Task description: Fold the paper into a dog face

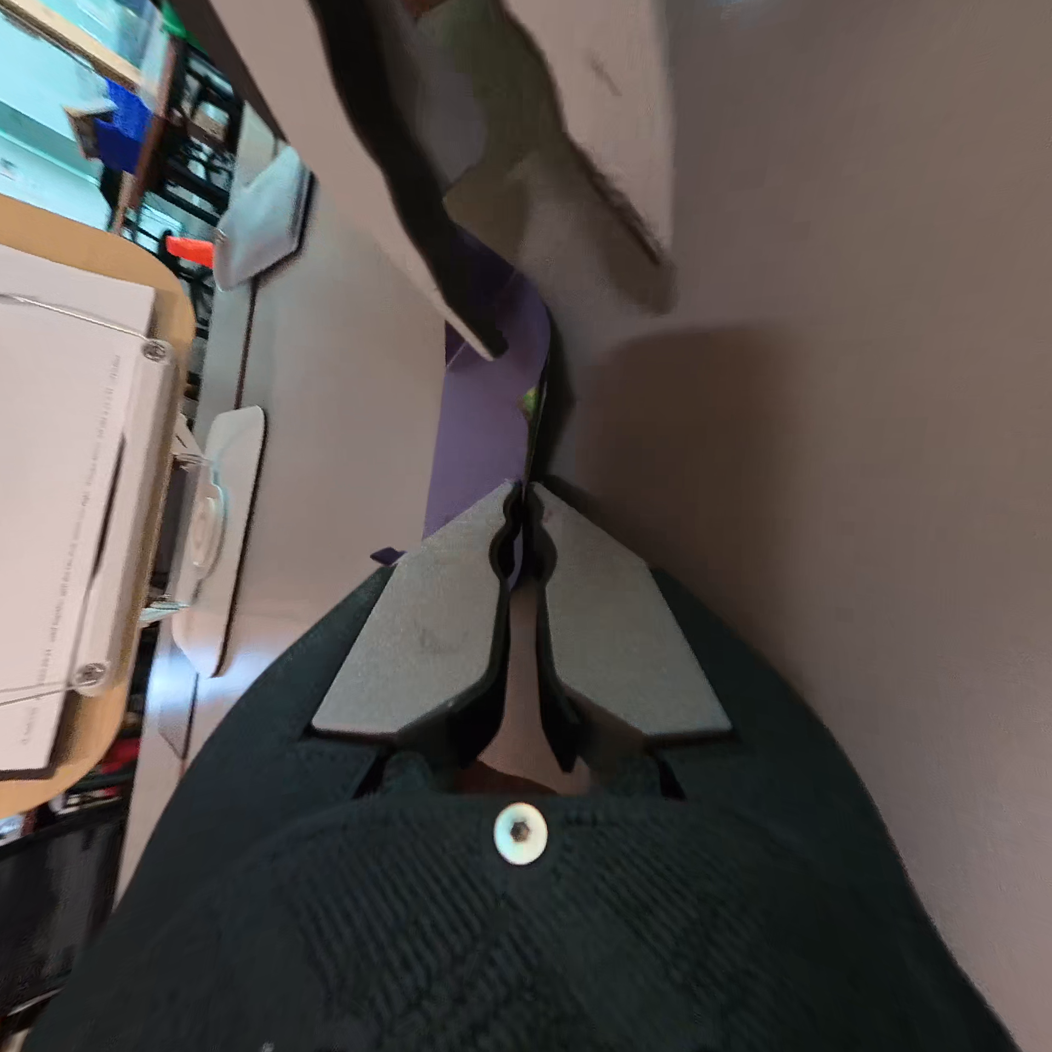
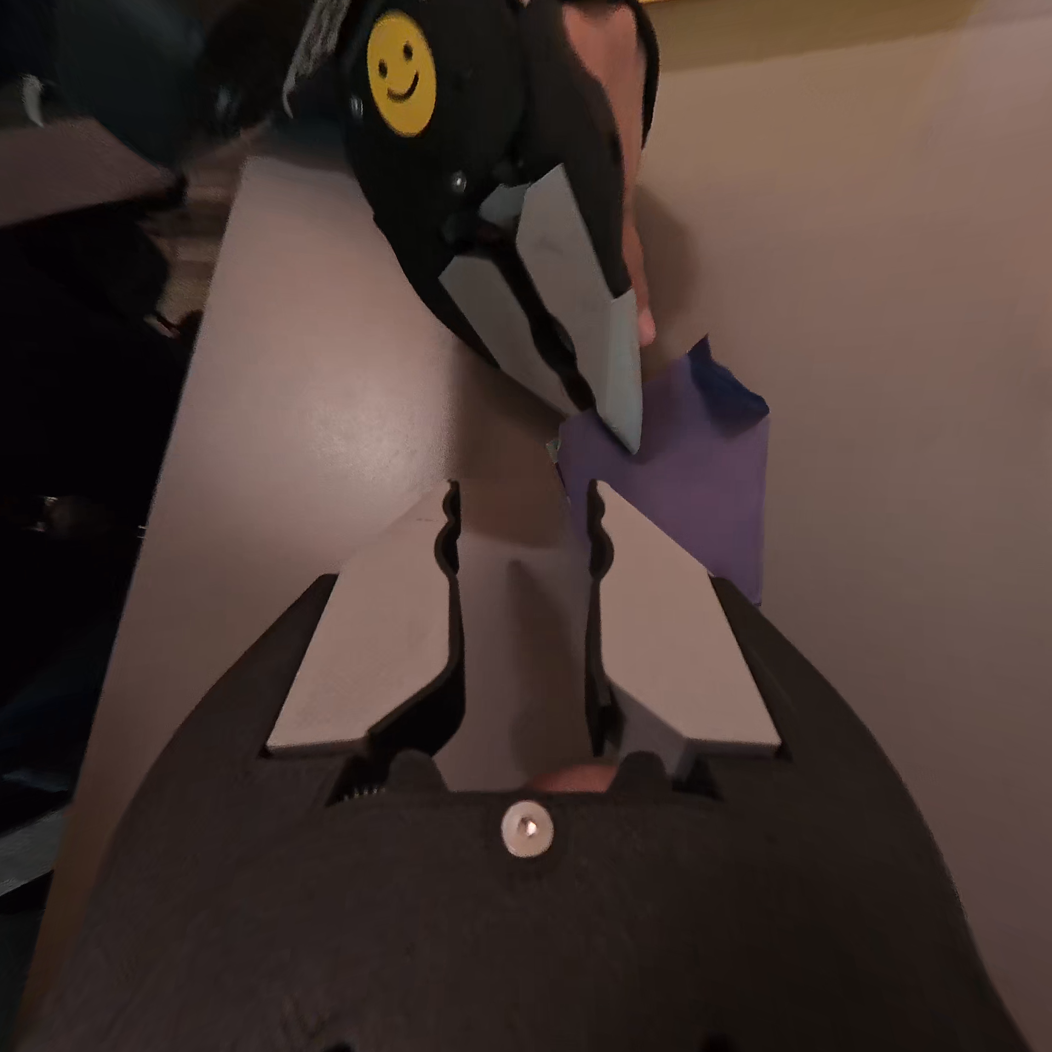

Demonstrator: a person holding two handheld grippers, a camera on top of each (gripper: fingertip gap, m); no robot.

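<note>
Left gripper (image 1: 522, 489): grey fingers pressed together at the tips, clamped on the near edge of the purple paper (image 1: 489, 432). In the right wrist view the same gripper (image 2: 623, 438) comes in from above, tips pinching the sheet's upper left corner.

Right gripper (image 2: 524, 495): fingers spread apart, nothing between them, only bare table seen through the gap. Its right fingertip (image 2: 596, 512) overlaps the paper's left edge in the picture; contact cannot be told.

Right gripper, seen from the left wrist view (image 1: 484, 341): blurred, one dark finger reaching down onto or just over the far part of the paper.

Paper (image 2: 683, 489): purple sheet, part folded, held tilted off the table by the left gripper; a darker blue flap shows at its upper right corner. A small greenish patch sits at one edge; too small to tell more.

Table (image 2: 319, 410): pale, smooth surface beneath both grippers.

Yellow smiley disc (image 2: 401, 74): on the black body of the left gripper.

Hand (image 2: 637, 273): partly visible behind the left gripper.

Background, left wrist view: white box (image 1: 74, 484) on a tan board, left of the table; blurred.
</note>
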